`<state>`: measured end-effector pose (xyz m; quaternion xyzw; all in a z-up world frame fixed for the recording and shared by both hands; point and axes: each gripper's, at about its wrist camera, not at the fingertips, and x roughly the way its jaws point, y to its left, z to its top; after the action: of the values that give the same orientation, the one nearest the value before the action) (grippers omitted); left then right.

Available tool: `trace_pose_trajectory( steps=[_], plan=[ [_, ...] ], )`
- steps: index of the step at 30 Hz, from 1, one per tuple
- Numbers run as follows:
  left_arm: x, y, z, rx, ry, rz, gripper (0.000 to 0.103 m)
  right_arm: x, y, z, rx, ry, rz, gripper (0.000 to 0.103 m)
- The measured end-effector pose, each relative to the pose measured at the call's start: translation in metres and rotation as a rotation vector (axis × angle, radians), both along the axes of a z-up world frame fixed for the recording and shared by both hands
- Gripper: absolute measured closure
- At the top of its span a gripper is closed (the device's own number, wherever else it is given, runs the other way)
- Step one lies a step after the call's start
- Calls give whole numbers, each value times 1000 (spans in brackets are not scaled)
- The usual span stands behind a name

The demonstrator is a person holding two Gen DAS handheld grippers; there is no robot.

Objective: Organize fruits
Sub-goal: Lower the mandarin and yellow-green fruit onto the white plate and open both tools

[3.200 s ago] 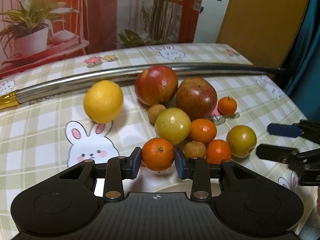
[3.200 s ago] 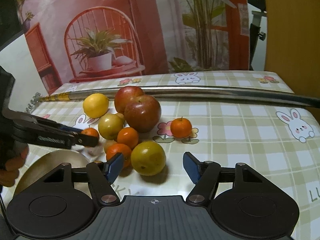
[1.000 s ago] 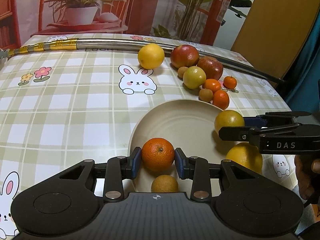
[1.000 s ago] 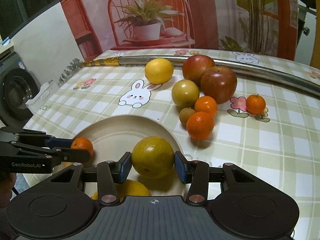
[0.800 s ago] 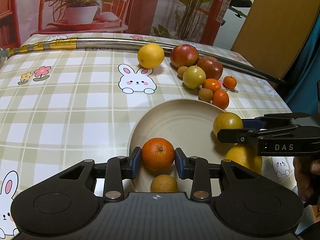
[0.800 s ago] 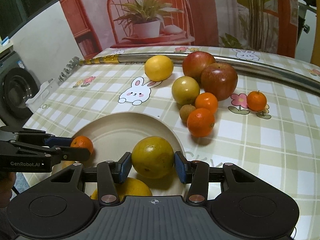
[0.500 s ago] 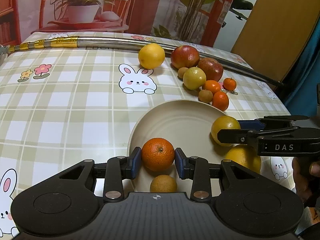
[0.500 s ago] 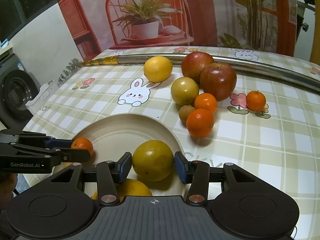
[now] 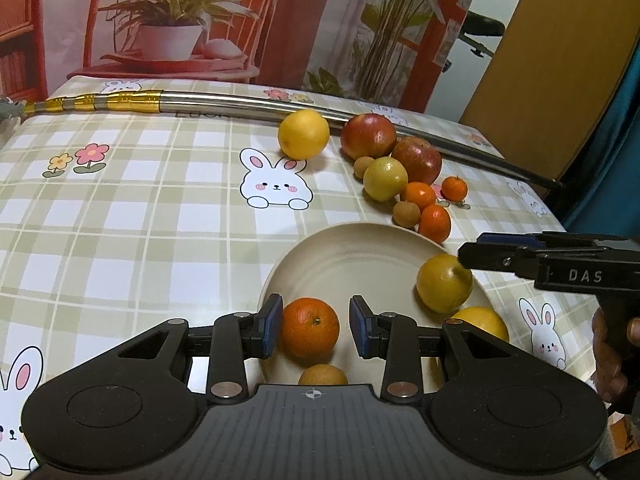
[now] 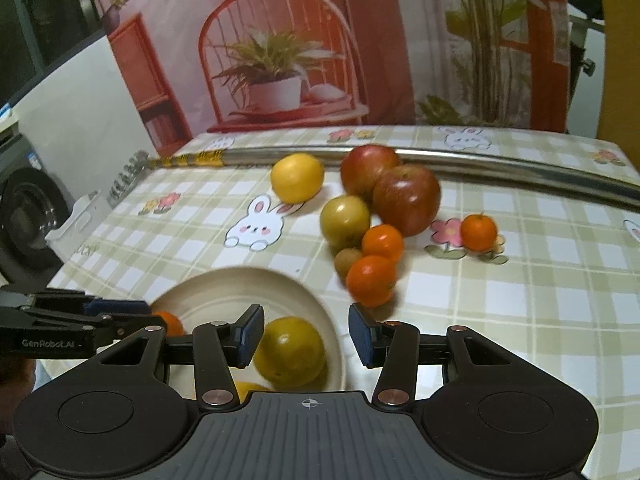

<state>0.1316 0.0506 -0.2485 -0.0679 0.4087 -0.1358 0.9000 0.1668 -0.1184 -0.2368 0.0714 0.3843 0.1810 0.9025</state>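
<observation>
Orange mandarin [image 9: 310, 328] sits on the cream plate [image 9: 348, 252] between your left gripper [image 9: 314, 326] pads; jaws are parted a little, gaps show on both sides, nothing gripped. Your right gripper [image 10: 306, 336] is spread wide over the yellow-green fruit [image 10: 290, 352], which rests on the plate near its right rim, touching neither pad.

Plate count, left wrist view: four fruits, namely the mandarin, the yellow-green fruit, a big yellow citrus [image 9: 482, 322] at the near right edge, and a small brown fruit [image 9: 322, 374] just behind the mandarin, half hidden by the gripper body. Right wrist view shows only a sliver of the citrus and cannot show the brown one.

Loose on the checked tablecloth [image 9: 120, 208] past the plate, counted: one lemon [image 9: 303, 134], two red apples [image 10: 390, 190], one yellow-green fruit [image 10: 345, 218], three small oranges [image 10: 372, 280], with one of them [image 10: 479, 232] apart at the right. Two small brown fruits [image 9: 406, 214] appear in the left view, only one in the right view. Metal rod [image 9: 224, 104] lies across the far side, touching the far apple.

Your hand [image 9: 612, 356] on the right gripper's handle shows only in the left view.
</observation>
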Motion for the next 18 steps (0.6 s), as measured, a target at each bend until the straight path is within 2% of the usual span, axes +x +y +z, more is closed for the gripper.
trace_pose_trajectory(
  steps=[9, 18],
  plan=[
    [4, 0, 9, -10, -11, 3, 65, 0, -24, 9, 4, -32, -67, 59],
    [25, -22, 24, 29, -25, -79, 65, 3, -43, 11, 2, -55, -123, 59]
  ],
)
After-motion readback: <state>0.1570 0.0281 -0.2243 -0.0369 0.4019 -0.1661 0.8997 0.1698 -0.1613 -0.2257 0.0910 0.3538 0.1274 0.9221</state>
